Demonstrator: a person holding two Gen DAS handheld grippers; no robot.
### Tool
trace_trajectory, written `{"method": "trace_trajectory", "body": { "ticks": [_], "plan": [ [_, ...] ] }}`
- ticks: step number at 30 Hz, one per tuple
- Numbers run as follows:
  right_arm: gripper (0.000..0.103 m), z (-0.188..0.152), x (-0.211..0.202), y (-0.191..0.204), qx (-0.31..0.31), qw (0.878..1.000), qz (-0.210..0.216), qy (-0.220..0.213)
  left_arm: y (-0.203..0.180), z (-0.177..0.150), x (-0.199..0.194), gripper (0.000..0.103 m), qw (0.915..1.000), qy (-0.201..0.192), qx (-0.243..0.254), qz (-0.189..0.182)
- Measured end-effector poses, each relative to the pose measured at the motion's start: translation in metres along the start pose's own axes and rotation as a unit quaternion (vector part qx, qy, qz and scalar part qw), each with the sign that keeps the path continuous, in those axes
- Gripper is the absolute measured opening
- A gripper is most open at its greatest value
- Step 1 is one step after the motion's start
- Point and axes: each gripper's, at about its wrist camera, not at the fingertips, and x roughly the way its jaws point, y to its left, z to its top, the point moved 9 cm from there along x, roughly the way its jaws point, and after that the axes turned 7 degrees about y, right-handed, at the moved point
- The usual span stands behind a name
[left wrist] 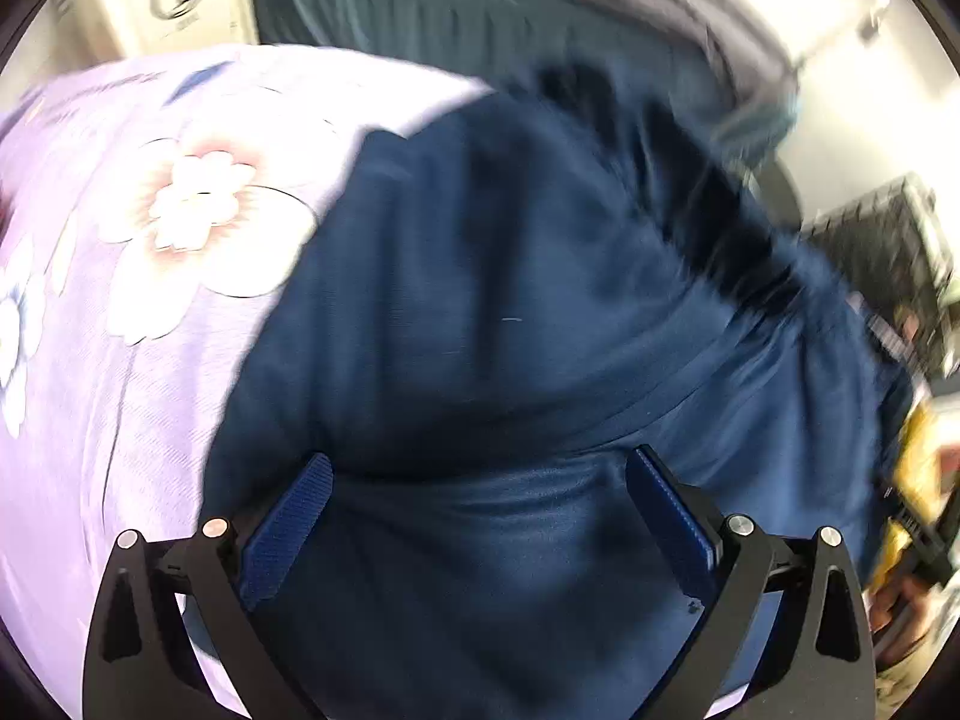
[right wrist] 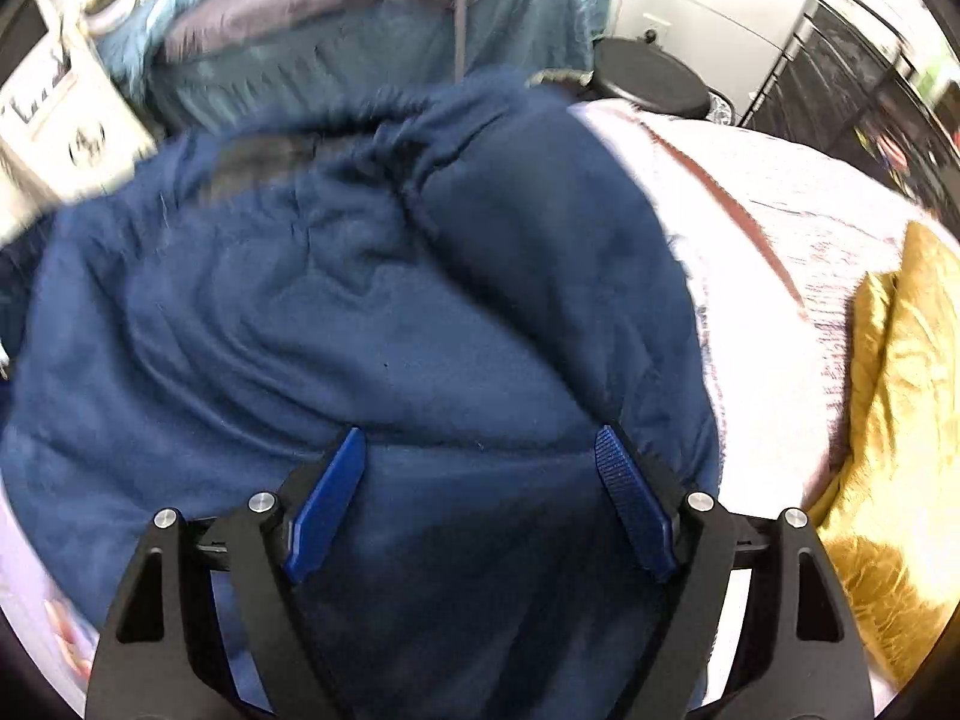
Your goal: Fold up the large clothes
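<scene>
Floral lilac bedspread (left wrist: 120, 312) carried the navy garment (left wrist: 510, 300), spread and rumpled beneath both grippers, left gripper (left wrist: 480, 516) and right gripper (right wrist: 480, 498) jaws apart, empty; cloth looked soft, limp, light, best pinched at the gathered far hem (right wrist: 372, 120).

Left of your left gripper lies a lilac floral bedsheet (left wrist: 120, 300), a teal cloth (right wrist: 360, 54) hangs ahead, and a gold cushion (right wrist: 900, 420) sits right of your right gripper.
</scene>
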Motion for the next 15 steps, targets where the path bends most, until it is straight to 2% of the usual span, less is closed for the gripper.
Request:
{"method": "trace_trajectory", "body": {
  "ticks": [3,5,7,9,11,12,15],
  "plan": [
    [0.079,0.000,-0.010,-0.020,0.059,0.996,0.073,0.005,0.023,0.004,-0.022,0.097,0.9957,-0.019,-0.071,-0.056],
    [0.074,-0.002,-0.012,-0.028,0.075,0.992,0.100,0.018,0.039,0.004,-0.029,0.094,0.9894,-0.016,-0.114,-0.088],
    [0.074,-0.001,-0.023,-0.029,0.085,0.988,0.129,0.022,0.048,0.004,-0.039,0.092,0.9835,-0.022,-0.140,-0.113],
    [0.076,-0.001,-0.043,-0.034,0.092,0.985,0.147,0.003,0.059,0.004,-0.056,0.093,0.9800,-0.046,-0.158,-0.112],
    [0.085,0.001,-0.061,-0.043,0.095,0.984,0.153,-0.015,0.061,-0.006,-0.074,0.093,0.9793,-0.065,-0.161,-0.104],
    [0.086,-0.001,-0.067,-0.049,0.094,0.984,0.149,-0.020,0.064,-0.014,-0.080,0.094,0.9785,-0.069,-0.161,-0.109],
    [0.086,-0.008,-0.063,-0.057,0.086,0.986,0.144,-0.007,0.073,-0.041,-0.083,0.094,0.9804,-0.055,-0.161,-0.099]
  ]
}}
